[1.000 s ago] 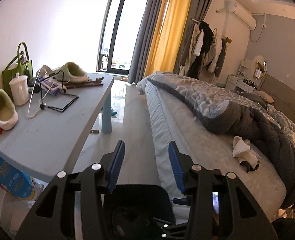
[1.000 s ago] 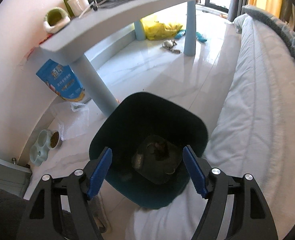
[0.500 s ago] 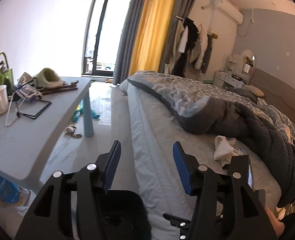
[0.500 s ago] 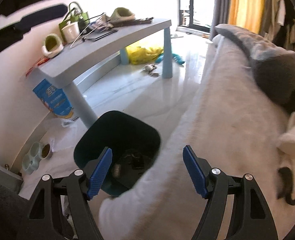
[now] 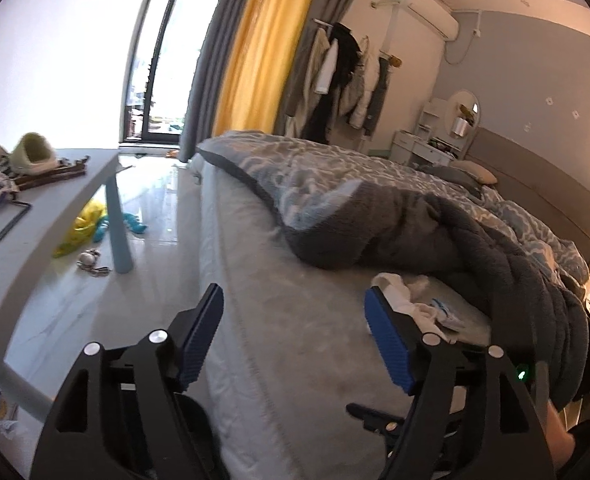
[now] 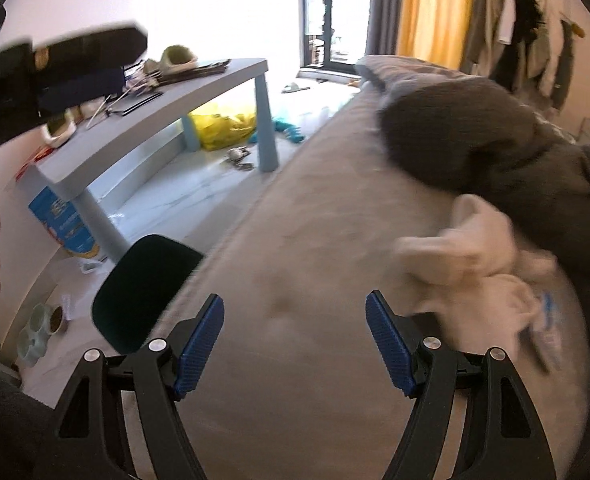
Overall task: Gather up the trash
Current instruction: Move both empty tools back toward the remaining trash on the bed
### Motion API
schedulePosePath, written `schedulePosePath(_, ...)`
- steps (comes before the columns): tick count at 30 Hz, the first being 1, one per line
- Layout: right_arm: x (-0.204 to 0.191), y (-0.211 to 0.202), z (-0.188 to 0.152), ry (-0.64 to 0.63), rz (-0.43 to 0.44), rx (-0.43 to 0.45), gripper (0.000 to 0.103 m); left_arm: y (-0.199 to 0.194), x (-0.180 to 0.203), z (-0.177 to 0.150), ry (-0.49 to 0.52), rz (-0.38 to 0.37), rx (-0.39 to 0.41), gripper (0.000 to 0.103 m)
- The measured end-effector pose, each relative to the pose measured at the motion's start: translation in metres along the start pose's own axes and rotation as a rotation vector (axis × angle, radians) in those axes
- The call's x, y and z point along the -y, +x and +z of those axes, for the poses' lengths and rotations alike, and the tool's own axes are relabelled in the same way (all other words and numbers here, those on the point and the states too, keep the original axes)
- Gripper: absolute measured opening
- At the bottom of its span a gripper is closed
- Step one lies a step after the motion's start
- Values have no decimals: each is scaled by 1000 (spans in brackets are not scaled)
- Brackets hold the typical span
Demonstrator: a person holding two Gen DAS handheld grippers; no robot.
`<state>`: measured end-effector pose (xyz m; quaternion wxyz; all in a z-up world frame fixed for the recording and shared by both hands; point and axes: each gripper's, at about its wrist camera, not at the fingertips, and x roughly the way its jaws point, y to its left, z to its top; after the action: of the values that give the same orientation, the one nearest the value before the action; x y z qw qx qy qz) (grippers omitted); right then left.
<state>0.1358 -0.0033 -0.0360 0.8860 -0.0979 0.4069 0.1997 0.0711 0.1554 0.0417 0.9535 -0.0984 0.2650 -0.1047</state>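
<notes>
white crumpled trash (image 6: 479, 252) | lying on bed beside grey blanket | dark bin (image 6: 143, 284) | open, on floor

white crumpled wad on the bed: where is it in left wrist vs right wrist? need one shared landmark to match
Left wrist: white wad right of centre, on the mattress under the dark blanket's edge, just beyond the right fingertip.
Right wrist: white wad at right, blurred, below the dark blanket.
Shared landmark: yellow bag under the blue table.
</notes>
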Motion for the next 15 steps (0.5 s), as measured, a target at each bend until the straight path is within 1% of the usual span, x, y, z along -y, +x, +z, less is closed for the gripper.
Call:
schedulePosePath(4, 31, -14, -2, 33, -35, 31, 74, 21, 15, -2, 12, -25, -23, 77)
schedulePosePath(8, 65, -27, -9, 58, -79, 58, 78, 40, 30, -5, 17, -57, -44, 80)
schedulePosePath(15, 121, -42, -28, 116, -133, 68, 80, 76, 54, -14, 20, -113, -101, 83)
